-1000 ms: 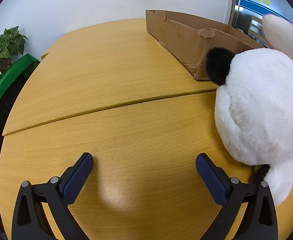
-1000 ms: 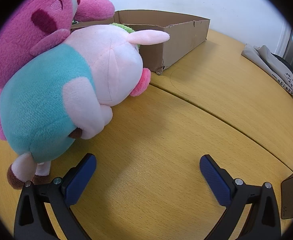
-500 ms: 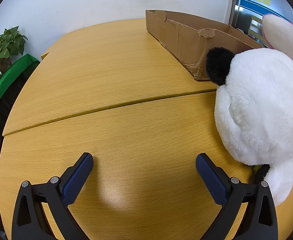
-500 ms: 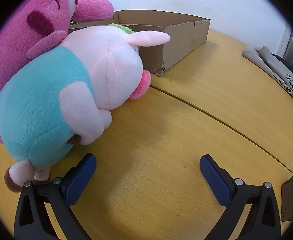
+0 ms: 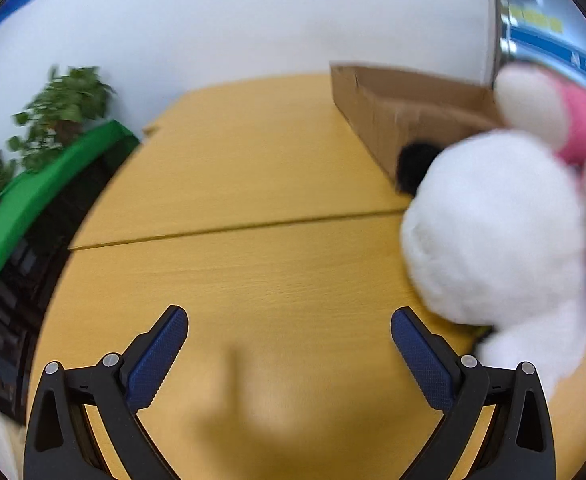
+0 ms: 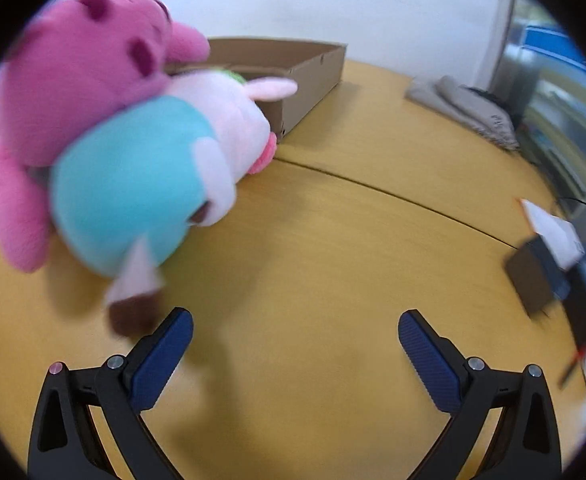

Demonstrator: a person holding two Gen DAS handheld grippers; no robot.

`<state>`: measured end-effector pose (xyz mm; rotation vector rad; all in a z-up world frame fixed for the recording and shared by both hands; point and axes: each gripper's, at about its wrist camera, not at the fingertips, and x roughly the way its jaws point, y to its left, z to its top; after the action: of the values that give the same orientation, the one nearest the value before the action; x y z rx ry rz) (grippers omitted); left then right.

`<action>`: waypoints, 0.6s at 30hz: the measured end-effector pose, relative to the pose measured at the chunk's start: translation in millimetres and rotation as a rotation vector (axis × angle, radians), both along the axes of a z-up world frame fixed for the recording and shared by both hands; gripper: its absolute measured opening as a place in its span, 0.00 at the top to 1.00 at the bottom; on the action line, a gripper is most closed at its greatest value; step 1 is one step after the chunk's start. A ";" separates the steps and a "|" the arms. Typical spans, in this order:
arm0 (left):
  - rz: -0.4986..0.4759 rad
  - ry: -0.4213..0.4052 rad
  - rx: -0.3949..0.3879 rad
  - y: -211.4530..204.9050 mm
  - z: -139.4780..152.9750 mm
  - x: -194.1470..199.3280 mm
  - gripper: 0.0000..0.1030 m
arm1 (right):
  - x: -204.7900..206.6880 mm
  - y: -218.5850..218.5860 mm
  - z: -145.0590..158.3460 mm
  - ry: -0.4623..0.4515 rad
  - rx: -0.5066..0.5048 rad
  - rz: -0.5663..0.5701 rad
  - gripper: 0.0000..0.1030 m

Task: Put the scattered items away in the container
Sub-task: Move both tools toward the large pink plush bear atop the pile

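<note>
A white plush with a black ear (image 5: 493, 232) lies on the wooden table, right of my open, empty left gripper (image 5: 289, 320). Behind it stands a shallow cardboard box (image 5: 397, 112), also seen in the right wrist view (image 6: 293, 68). A pink plush (image 6: 77, 84) leans over a pale pink plush in a teal shirt (image 6: 149, 184), left of my open, empty right gripper (image 6: 295, 324). The teal plush's brown foot (image 6: 133, 312) lies just beside my left fingertip. The pink plush also shows in the left wrist view (image 5: 573, 120).
A potted plant (image 5: 57, 116) and a green ledge (image 5: 33, 200) sit off the table's left. Folded grey cloth (image 6: 469, 112) lies at the far right of the table. A black box with a white card (image 6: 541, 264) sits at the right edge.
Both grippers have lifted and pulled back, so both views are blurred. The toys and box sit lower and farther in view. Both grippers stay open.
</note>
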<state>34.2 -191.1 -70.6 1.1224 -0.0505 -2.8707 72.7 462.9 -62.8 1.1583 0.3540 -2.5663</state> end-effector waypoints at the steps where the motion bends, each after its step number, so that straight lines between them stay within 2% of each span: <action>1: 0.042 0.034 0.010 2.0 11.8 16.9 0.00 | 15.6 0.7 9.1 0.022 -0.006 -0.020 0.00; 4: 0.111 0.074 0.068 24.9 41.7 58.7 0.00 | 48.1 -8.5 36.4 0.084 -0.041 -0.076 0.00; 9: 0.028 0.109 0.173 86.0 69.9 85.2 0.00 | 54.9 -48.4 56.4 0.098 -0.107 -0.127 0.00; 12: -0.028 0.087 0.218 124.4 78.4 82.8 0.00 | 59.0 -72.3 68.4 0.107 -0.146 -0.158 0.00; 15: -0.091 0.072 0.220 155.1 82.8 77.3 0.00 | 63.0 -96.2 80.4 0.116 -0.186 -0.188 0.00; 18: -0.105 0.055 0.190 173.5 80.4 72.7 0.00 | 67.1 -120.2 92.5 0.125 -0.225 -0.219 0.00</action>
<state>106.9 -17.6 9.8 1.0997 0.1745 -3.0521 139.8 342.7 29.7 1.0073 -0.0388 -2.7857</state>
